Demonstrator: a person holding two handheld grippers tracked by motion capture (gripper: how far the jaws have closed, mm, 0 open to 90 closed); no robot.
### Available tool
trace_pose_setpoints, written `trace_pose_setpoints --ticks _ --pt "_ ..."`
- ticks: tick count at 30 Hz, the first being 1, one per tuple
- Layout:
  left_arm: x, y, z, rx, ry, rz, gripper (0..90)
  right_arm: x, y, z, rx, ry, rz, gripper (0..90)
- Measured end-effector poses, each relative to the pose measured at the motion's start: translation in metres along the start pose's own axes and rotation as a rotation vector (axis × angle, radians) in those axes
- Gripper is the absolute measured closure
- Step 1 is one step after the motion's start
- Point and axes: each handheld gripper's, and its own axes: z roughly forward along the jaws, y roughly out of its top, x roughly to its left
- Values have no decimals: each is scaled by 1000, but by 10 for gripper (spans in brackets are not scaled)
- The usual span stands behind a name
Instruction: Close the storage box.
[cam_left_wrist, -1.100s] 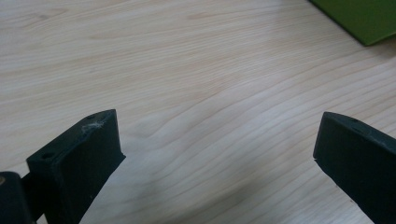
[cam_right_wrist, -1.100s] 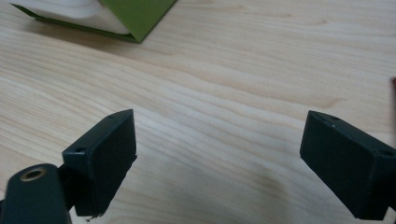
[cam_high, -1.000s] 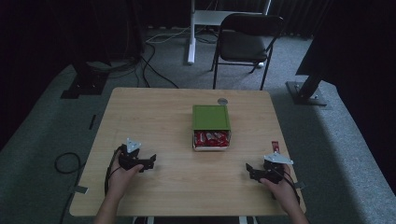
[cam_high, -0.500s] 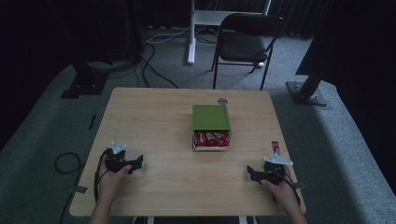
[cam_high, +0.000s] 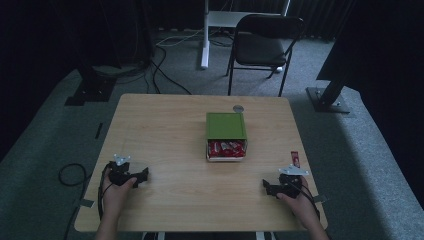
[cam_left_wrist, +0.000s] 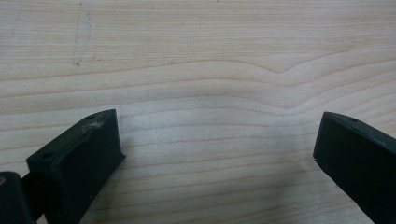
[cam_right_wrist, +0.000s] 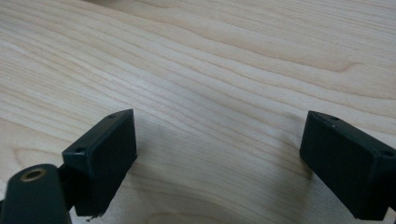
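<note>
- High view: the left gripper (cam_high: 145, 176) and right gripper (cam_high: 266, 187) rest at the near corners of the surface (cam_high: 165, 130), both well apart from the green box (cam_high: 226, 126) at its middle. The box's near end shows red packets (cam_high: 226, 148). A red stick (cam_high: 295, 158) lies just beyond the right gripper.
- Left gripper view: jaws spread wide over bare wood, holding nothing.
- Right gripper view: jaws likewise released. This looks like a resting stage; the next move probably calls for a reach toward the box.
</note>
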Motion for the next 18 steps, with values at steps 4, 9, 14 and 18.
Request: trace_pose_setpoints --ticks 4,9,14,18 --pt "1 0 0 2 13 0 19 0 0 0 0 0 1 101" --pt "0 1 1 10 61 -15 19 0 0 0 1 1 1 101" --pt "-1 1 3 26 110 -12 18 0 0 0 1 1 2 101" --pt "-1 2 3 25 120 -24 18 0 0 0 2 1 2 101"
